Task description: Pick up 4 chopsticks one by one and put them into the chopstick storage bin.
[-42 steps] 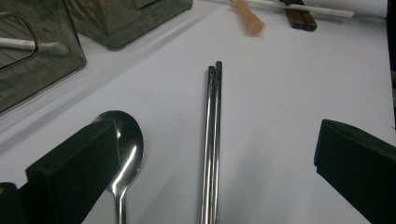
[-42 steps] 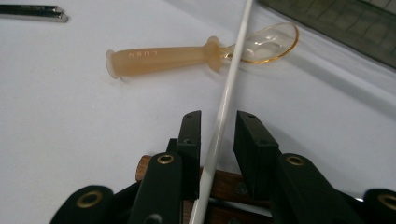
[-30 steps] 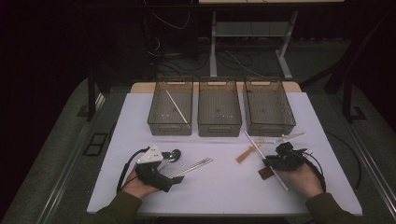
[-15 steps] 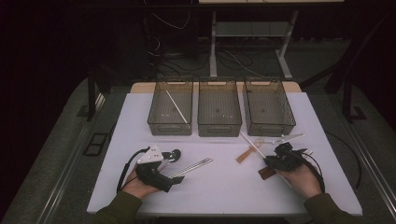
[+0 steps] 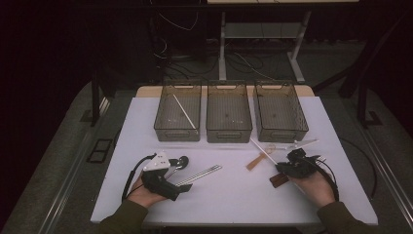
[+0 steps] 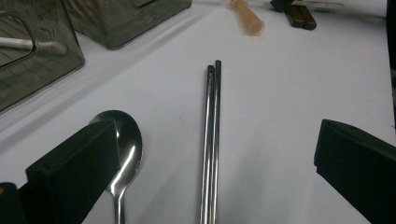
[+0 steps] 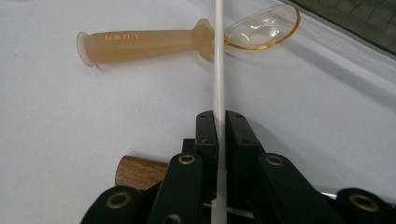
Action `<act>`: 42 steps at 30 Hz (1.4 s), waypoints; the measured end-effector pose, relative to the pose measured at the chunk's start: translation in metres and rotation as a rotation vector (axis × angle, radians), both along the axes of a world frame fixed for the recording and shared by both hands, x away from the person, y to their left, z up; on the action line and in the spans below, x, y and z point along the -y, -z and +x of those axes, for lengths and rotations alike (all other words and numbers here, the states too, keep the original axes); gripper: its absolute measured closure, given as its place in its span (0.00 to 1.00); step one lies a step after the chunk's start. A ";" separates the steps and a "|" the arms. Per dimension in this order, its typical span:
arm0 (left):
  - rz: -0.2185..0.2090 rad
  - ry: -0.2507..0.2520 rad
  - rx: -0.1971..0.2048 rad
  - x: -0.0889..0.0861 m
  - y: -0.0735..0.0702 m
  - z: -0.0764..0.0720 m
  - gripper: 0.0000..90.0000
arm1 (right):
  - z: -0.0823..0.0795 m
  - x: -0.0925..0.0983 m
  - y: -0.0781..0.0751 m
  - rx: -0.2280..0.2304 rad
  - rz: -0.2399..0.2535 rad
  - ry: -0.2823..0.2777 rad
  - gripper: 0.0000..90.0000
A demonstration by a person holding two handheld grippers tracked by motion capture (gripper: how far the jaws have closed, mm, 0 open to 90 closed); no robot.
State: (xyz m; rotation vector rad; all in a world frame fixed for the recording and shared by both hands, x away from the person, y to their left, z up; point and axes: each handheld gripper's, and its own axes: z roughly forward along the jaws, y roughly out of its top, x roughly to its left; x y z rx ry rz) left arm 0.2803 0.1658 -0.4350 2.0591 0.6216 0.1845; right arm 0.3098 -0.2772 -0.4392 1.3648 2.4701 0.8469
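Right tongs point(image 7: 218, 135), at the lower middle of the right gripper view, have just been closing and now pinch a thin white chopstick point(image 7: 218, 60) that runs straight up the frame between the two black pads. In the high view the same tongs point(image 5: 287, 165) sit at the lower right of the white counter point(image 5: 234, 200), and the chopstick point(image 5: 263, 148) slants up and left from them toward the bins. Left tongs point(image 6: 210, 168) stand wide open, one pad at each lower corner of the left gripper view, with a pair of metal chopsticks point(image 6: 211, 140) lying flat between them, untouched, and a metal spoon point(image 6: 123, 144) beside the left pad. To do this step well, I judge the right hand should keep a firm pinch, lift the stick level so its far end clears the amber spoon point(image 7: 187, 39) it crosses, then carry it to the left bin point(image 5: 178, 112), where a matching white chopstick point(image 5: 184, 111) already lies. Middle bin point(image 5: 229, 111) and right bin point(image 5: 281, 109) look empty. Hard to read: the near end of the held stick is hidden under the tongs' linkage, a brown wooden handle point(image 7: 140, 172) is mostly covered, and the clear utensil point(image 5: 304, 143) at the right of the high view is too faint to name.
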 end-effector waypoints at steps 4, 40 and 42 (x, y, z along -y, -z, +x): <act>-0.006 -0.001 0.000 0.000 0.000 0.000 0.00 | 0.000 0.003 -0.002 0.005 0.007 0.008 0.94; -0.009 0.002 -0.001 0.000 0.000 0.000 0.00 | -0.011 0.015 -0.031 0.061 0.142 -0.130 0.94; -0.008 0.002 0.000 0.000 0.000 0.000 0.00 | -0.011 0.013 -0.031 0.066 0.145 -0.141 0.94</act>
